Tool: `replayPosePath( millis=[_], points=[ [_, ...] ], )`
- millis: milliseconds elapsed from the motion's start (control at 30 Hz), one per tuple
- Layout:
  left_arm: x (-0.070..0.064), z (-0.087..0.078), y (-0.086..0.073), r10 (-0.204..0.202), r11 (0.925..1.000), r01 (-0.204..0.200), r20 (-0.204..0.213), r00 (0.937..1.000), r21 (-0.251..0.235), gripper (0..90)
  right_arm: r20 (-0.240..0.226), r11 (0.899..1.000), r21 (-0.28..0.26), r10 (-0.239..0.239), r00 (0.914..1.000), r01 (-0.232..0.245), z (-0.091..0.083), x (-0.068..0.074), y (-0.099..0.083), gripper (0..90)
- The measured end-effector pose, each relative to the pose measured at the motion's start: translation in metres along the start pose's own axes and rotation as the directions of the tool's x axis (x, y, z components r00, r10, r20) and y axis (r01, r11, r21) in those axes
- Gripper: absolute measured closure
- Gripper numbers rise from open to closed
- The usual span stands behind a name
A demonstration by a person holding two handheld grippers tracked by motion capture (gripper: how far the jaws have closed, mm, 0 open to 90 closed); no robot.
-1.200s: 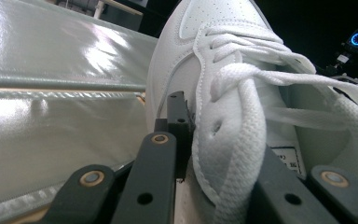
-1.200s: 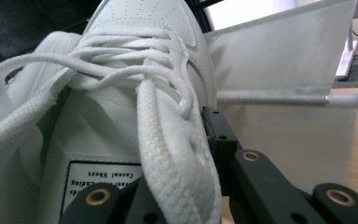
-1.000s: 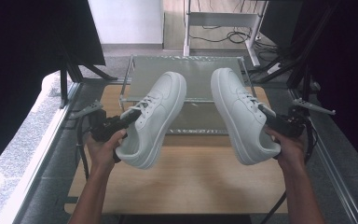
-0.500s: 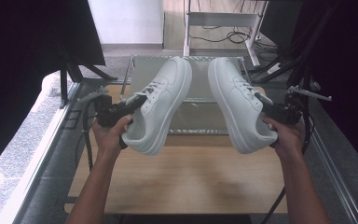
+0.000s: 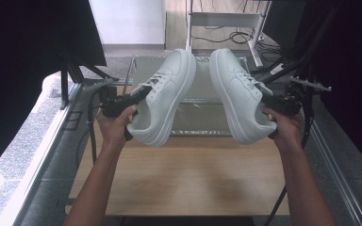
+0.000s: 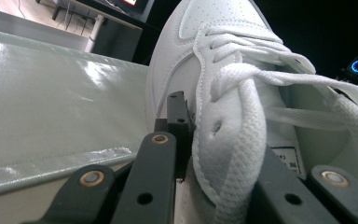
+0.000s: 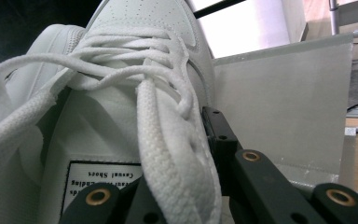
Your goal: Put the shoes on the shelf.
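While you hold them up side by side above the table, the two white leather lace-up sneakers hang in the air with toes pointing far and soles turned outward, their laced tops facing each other across a narrow gap. The left white sneaker [image 5: 162,99] sits left of centre, heel low and near, toe over the far tray. The right white sneaker [image 5: 239,94] mirrors it just to the right, apart from the first.

Your left gripper [image 5: 122,103] clamps the side of the left sneaker's opening: in the left gripper view, one black jaw lies outside the upper and the other inside, the leather and lace [image 6: 242,140] squeezed between them. Your right gripper [image 5: 278,104] grips its sneaker the same way; in the right gripper view the jaws close on the eyelet edge beside the tongue's printed label [image 7: 102,179].

Below the toes lies a shallow clear plastic tray with a glossy pale lining [image 5: 202,113], resting at the far end of the light wooden tabletop [image 5: 184,179]. Grey floor [image 5: 33,155] runs along the left, and black frame struts [image 5: 311,42] rise at the far right.
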State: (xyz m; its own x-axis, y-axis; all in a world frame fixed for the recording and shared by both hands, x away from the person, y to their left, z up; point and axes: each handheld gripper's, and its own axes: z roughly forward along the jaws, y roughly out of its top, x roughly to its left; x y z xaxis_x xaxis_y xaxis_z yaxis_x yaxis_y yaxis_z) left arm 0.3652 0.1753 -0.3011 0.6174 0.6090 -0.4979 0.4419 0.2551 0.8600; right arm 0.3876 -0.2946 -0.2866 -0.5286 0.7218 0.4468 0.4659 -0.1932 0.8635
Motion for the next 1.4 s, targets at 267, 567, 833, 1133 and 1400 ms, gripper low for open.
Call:
replayPosePath(
  millis=[267, 567, 833, 1133, 1400],
  points=[
    [0.003, 0.009, 0.008, -0.018, 0.9996, 0.018, -0.012, 0.9998, -0.024, 83.9, 0.043, 1.000, 0.012, -0.005, 0.9991, 0.004, 0.009, 0.000, 0.011, 85.1],
    [0.008, 0.019, 0.019, -0.042, 0.9988, 0.042, -0.026, 0.9988, -0.024, 83.9, 0.081, 1.000, 0.019, -0.020, 0.9965, 0.018, 0.021, 0.005, 0.028, 85.1],
    [0.013, 0.023, 0.020, -0.044, 0.9990, 0.044, -0.058, 0.9974, -0.009, 83.9, 0.095, 0.999, 0.031, -0.029, 0.9950, 0.026, 0.032, 0.010, 0.031, 85.1],
    [0.016, 0.027, 0.021, -0.048, 0.9988, 0.049, -0.079, 0.9957, 0.005, 83.9, 0.100, 0.999, 0.041, -0.027, 0.9947, 0.023, 0.044, 0.013, 0.029, 85.0],
    [0.017, 0.032, 0.022, -0.050, 0.9986, 0.051, -0.088, 0.9949, 0.015, 83.9, 0.104, 0.999, 0.046, -0.027, 0.9942, 0.022, 0.050, 0.014, 0.030, 85.0]
  ],
)
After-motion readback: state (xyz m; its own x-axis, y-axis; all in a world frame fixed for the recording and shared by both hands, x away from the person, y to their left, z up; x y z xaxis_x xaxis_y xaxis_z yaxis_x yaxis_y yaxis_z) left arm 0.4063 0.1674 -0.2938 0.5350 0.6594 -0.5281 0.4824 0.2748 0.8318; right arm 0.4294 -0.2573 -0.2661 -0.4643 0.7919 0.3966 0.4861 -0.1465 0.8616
